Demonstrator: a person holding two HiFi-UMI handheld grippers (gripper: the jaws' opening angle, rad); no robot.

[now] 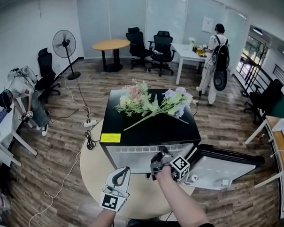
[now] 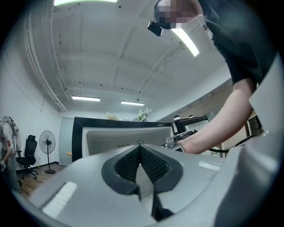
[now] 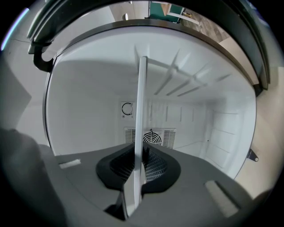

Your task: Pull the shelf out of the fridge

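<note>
Shelf (image 3: 141,115): inside the open fridge (image 1: 146,132) on a round table (image 1: 95,172), its front edge pinched by the right gripper (image 3: 141,164) at the opening; door (image 1: 224,166) swung wide rightward; left gripper (image 2: 140,153) pressed together, empty, over the table's near edge.

A: State of right hand-held gripper (image 1: 158,161)?
B: Right forearm (image 1: 178,201) stretched forward, jaws clamped on the shelf (image 3: 141,111) edge.
A: And left hand-held gripper (image 1: 123,173)?
B: Held low, tilted up, jaws together, nothing between.
</note>
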